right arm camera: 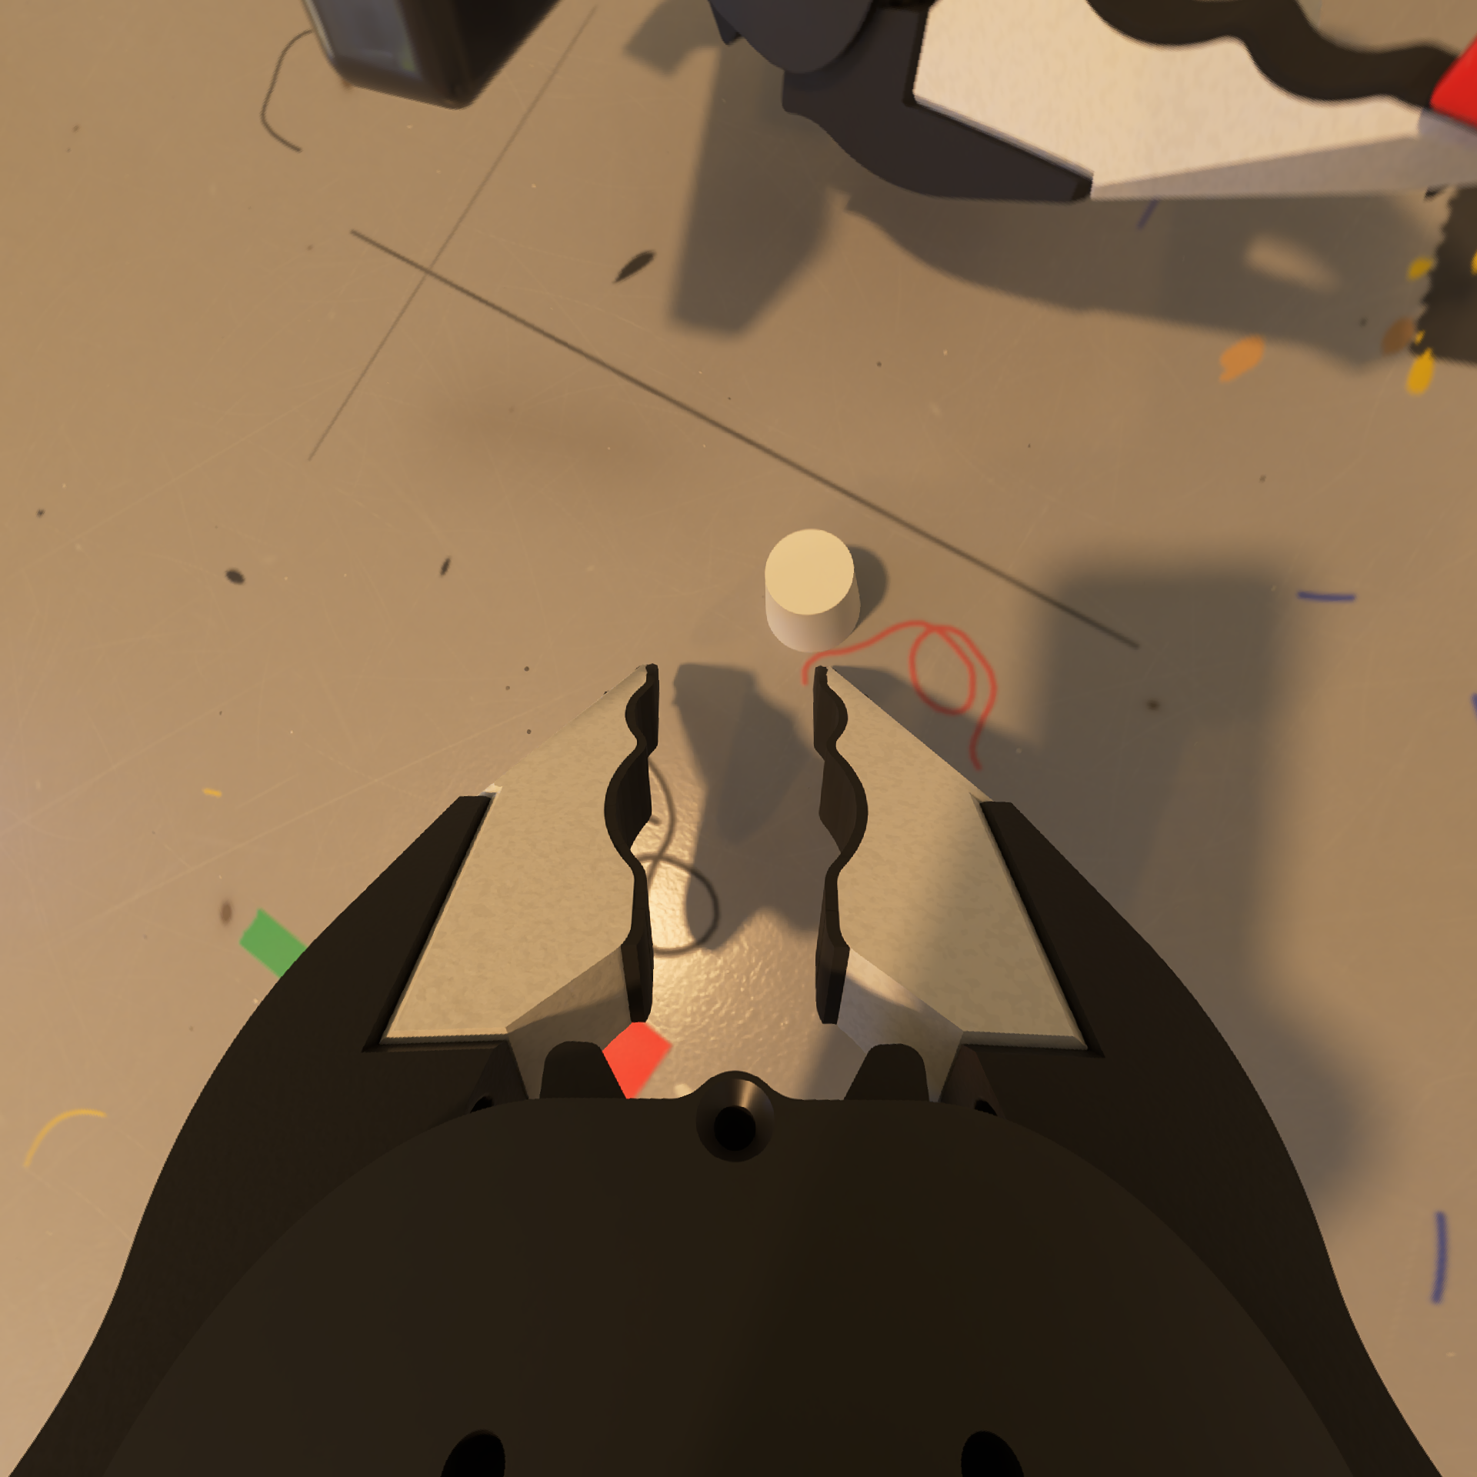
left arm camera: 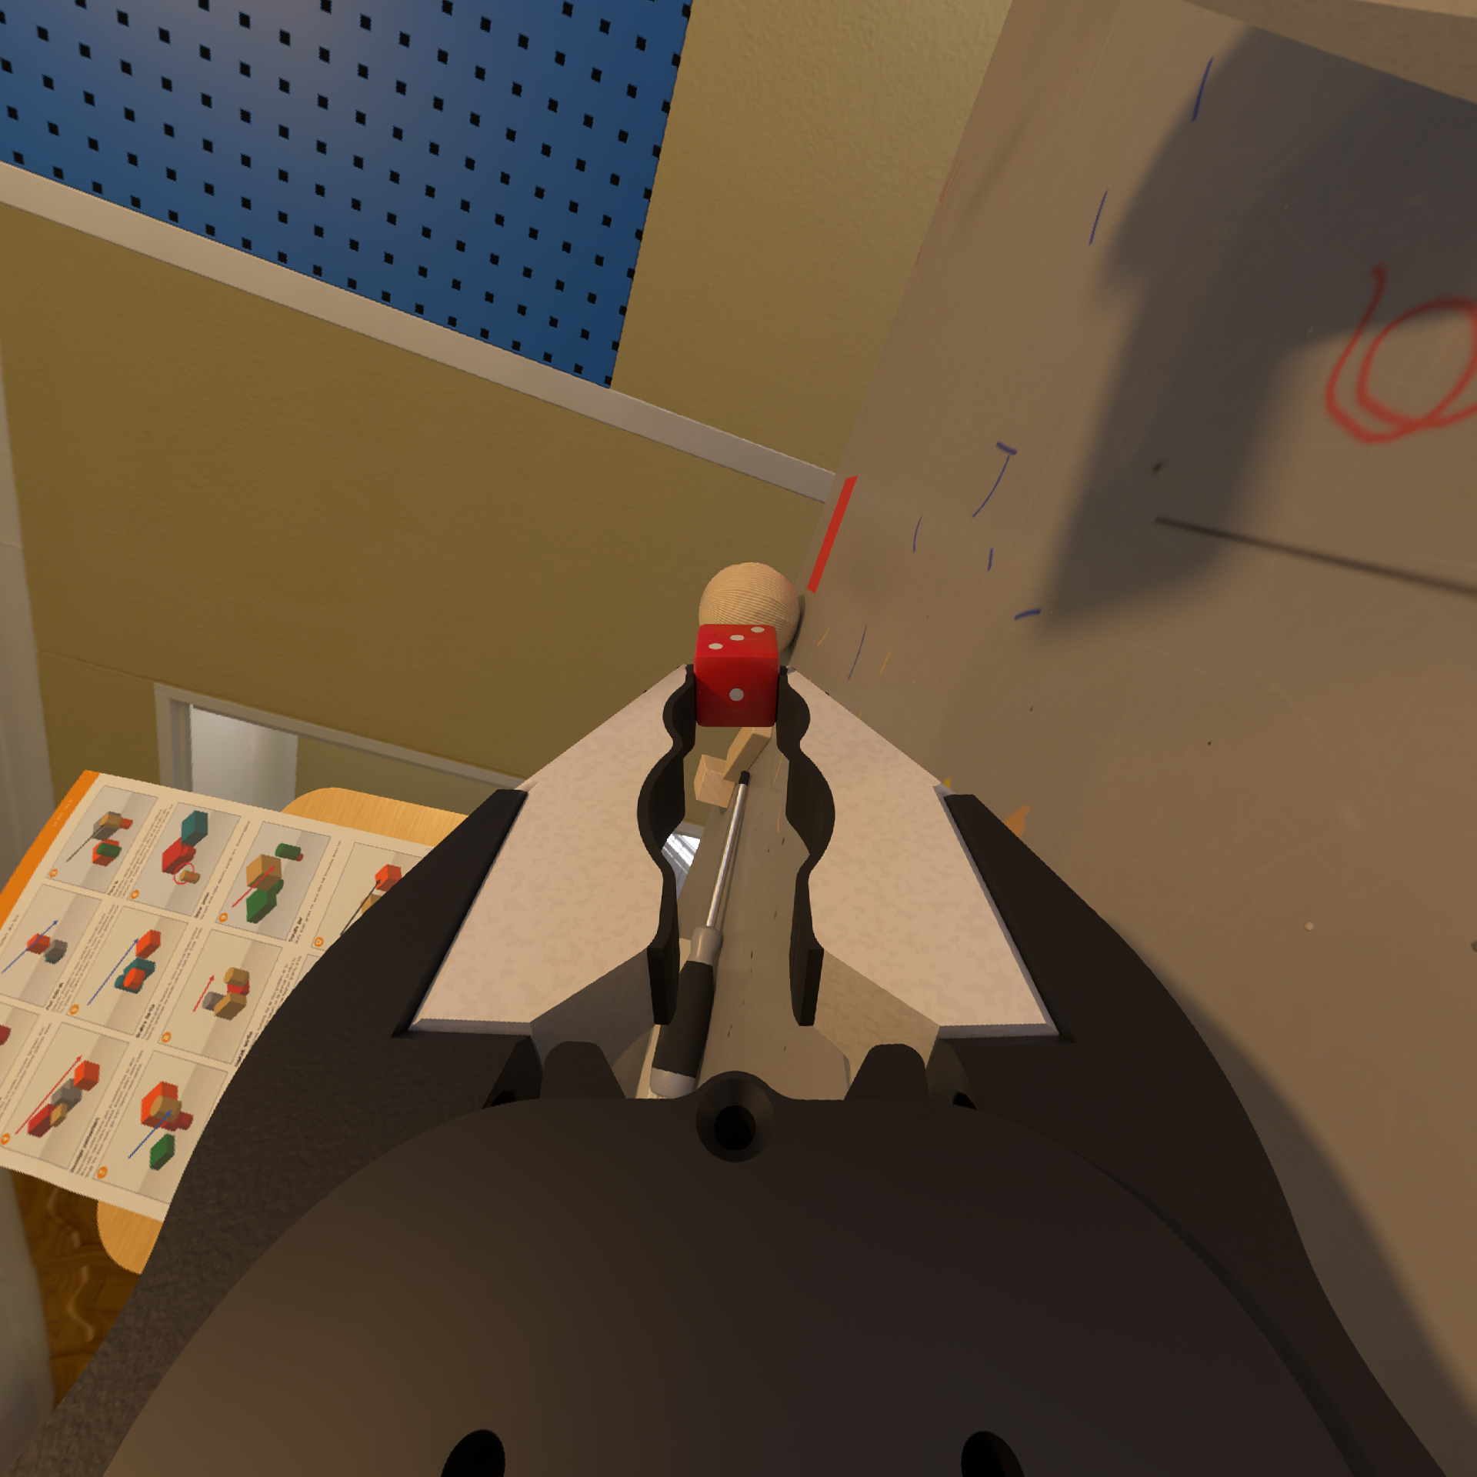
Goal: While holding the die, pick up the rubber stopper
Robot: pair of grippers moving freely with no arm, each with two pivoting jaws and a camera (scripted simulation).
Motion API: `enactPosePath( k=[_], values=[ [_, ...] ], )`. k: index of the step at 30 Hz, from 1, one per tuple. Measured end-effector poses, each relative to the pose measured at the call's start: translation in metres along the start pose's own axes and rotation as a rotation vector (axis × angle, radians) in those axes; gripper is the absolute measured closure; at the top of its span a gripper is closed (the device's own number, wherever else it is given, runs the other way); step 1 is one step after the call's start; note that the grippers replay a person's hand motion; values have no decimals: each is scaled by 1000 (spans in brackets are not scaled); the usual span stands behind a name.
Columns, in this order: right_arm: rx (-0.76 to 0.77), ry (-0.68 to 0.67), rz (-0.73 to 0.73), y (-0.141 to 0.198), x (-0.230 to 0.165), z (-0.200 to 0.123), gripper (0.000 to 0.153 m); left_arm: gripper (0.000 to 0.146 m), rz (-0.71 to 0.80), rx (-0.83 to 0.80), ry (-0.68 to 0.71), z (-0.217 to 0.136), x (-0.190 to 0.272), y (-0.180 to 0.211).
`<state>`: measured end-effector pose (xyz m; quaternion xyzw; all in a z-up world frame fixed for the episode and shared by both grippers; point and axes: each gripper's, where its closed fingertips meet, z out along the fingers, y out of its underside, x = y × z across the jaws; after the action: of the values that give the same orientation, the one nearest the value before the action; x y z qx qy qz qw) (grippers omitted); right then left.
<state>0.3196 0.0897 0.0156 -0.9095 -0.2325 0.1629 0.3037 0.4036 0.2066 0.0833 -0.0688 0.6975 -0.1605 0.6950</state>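
My left gripper (left arm camera: pixel 736 678) is shut on a red die (left arm camera: pixel 736 675) with white pips, held at the fingertips above the grey table (left arm camera: pixel 1199 719). The die's red corner also shows at the top right of the right wrist view (right arm camera: pixel 1456 84), between the left gripper's fingers (right arm camera: pixel 1159 120). My right gripper (right arm camera: pixel 735 679) is open and empty, pointing down at the table (right arm camera: pixel 400 559). The cream rubber stopper (right arm camera: pixel 811 587) stands upright on the table just beyond its fingertips, slightly right of centre, not touching them.
A wooden ball (left arm camera: pixel 750 595), a small wooden block (left arm camera: pixel 731 763) and a screwdriver (left arm camera: pixel 707 919) lie on the table beyond my left gripper. An instruction sheet (left arm camera: pixel 136 959) lies at the left. A dark box (right arm camera: pixel 392 48) sits at the far left in the right wrist view.
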Motion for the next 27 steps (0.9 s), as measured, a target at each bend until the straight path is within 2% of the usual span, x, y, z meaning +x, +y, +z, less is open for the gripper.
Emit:
enactPosePath(
  k=[6, 10, 15, 20, 27],
  values=[
    [52, 22, -249, -14, 11, 0, 109, 127, -22, 3, 8, 0, 0, 1],
    [4, -40, -348, -12, 15, 13, 107, 127, -21, 10, 18, 0, 2, 0],
    [25, -115, -356, -16, 16, 18, 115, 127, -14, 17, 37, 1, 5, -1],
    [23, -115, -337, -17, 17, 18, 128, 127, -23, 16, 48, 1, 6, -1],
    [80, 24, -248, -16, 24, 7, 128, 127, -23, -14, 29, 2, 4, 3]
  ],
)
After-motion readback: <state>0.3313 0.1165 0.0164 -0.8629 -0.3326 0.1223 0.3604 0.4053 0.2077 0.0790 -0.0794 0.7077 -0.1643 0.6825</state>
